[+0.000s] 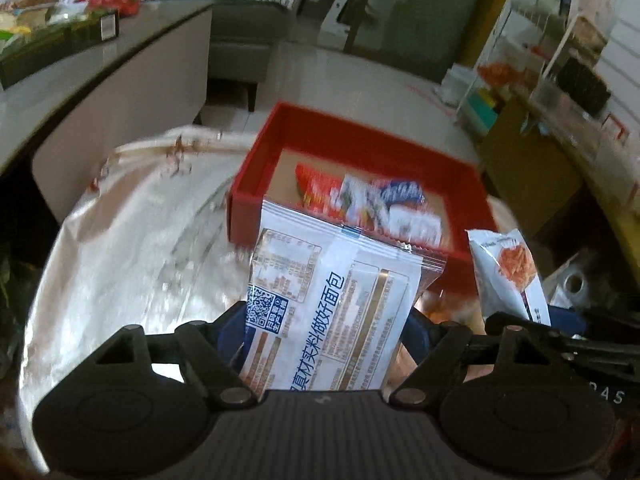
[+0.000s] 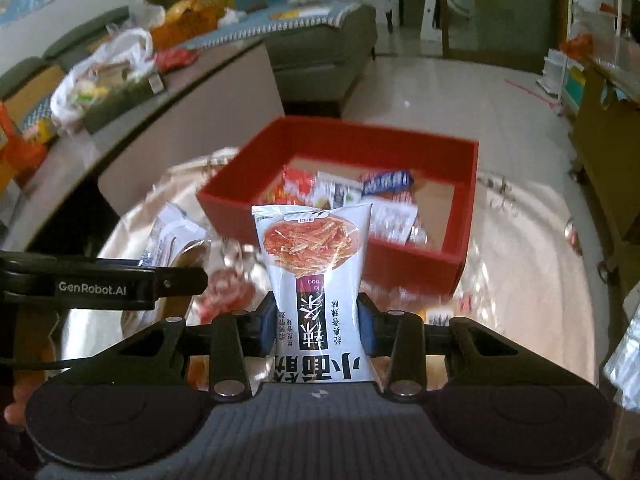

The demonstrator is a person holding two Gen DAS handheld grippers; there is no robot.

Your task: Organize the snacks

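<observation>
My left gripper [image 1: 326,332] is shut on a white bread packet [image 1: 332,300] with blue print, held up off the table. In the right wrist view my right gripper [image 2: 318,328] is shut on a white spicy-strip snack bag [image 2: 316,264] with a red food picture. That same snack bag [image 1: 508,272] shows at the right of the left wrist view, and the bread packet [image 2: 172,236] shows at the left of the right wrist view. Ahead of both stands a red box [image 1: 256,200] [image 2: 232,204] with several snack packets inside.
A shiny silvery cloth [image 1: 132,248] [image 2: 520,248] covers the round table, with red wrappers [image 2: 228,288] lying below the grippers. A long low table [image 2: 120,120] at left carries bags and boxes. Cardboard and shelves [image 1: 532,176] stand at right, a grey sofa [image 2: 320,52] behind.
</observation>
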